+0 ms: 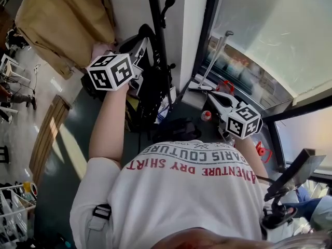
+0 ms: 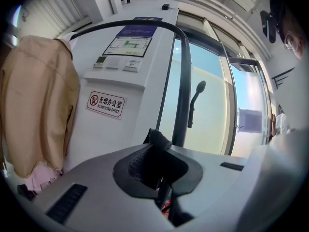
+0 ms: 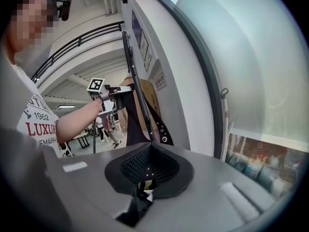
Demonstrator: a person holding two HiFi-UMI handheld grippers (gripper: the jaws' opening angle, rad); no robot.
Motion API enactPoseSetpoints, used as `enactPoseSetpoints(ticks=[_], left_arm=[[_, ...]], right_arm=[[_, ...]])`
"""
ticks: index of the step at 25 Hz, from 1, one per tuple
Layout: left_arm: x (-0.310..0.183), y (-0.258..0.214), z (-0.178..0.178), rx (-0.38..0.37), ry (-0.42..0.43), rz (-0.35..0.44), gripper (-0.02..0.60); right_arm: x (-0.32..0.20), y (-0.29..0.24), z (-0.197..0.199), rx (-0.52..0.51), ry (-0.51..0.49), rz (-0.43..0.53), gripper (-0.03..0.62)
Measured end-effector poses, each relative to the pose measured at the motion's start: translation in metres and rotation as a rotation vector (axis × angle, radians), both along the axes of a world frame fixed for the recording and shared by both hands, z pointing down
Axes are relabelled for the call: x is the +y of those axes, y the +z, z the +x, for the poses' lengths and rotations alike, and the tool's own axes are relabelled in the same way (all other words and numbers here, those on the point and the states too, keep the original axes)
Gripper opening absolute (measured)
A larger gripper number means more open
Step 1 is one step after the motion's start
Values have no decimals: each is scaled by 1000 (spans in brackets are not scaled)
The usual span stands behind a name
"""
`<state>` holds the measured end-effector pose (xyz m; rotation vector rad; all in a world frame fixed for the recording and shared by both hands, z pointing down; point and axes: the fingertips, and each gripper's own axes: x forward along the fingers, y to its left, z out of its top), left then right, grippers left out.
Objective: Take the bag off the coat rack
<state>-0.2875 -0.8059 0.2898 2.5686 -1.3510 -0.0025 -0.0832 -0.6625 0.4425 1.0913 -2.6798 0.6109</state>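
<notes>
White T-shirt [image 1: 192, 191] of the person fills the bottom of the head view. Left gripper [image 2: 154, 151], held up high, has its jaws pinched together on a fold of black strap [image 2: 158, 139] that pokes up between the pads. Right gripper [image 3: 149, 151] sits lower and well apart, jaws together, nothing in them. The bag [image 1: 153, 90] is black and hangs against the pole of the coat rack [image 1: 155, 19], not yet off it (an eyelet-studded strap shows in the right gripper view). Handling guess: soft, limp body, strap thin and floppy, weight probably moderate, not fragile. It will likely sag and swing once free, and the strap could slide in the pads. Best hold looks like the strap near its top, where the left jaws already are, lifting it up clear of the hook [image 2: 194, 103]. The free gripper could steady the body. Behind hangs a tan coat [image 1: 62, 19], then the white wall with a no-smoking sign [image 2: 106, 104].
</notes>
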Motion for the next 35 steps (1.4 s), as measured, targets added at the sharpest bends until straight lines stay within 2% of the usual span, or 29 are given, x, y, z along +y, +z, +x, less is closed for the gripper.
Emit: enactPoseSetpoints(ticks=[6,11,14,17,22,26,30,35], left_arm=[[-6,-23,-11,33,3,29,9],[-20,-45,-28,93,-44,49,9],[-15,-47,-38,88,-64,61,9],[4,-28,-46,62,-60,56,9],[36,30,-50,77,-55,-14,9],[51,62,-57,23,-70,-77,9],[67,85,-72,3,-76,-130,9],[101,121,-72,-23,-26,-174,9]], right_arm=[[0,7,-1,5,15,-7,2],[-7,8,5,-2,19,-8,2],[-8,5,7,-3,19,-6,2],[-6,6,0,0,17,-6,2],[-4,13,-13,3,5,-21,2],[-8,8,-24,2,-14,-20,2],[-14,2,-42,-8,-35,-11,2],[-18,12,-62,-16,-57,2,2]])
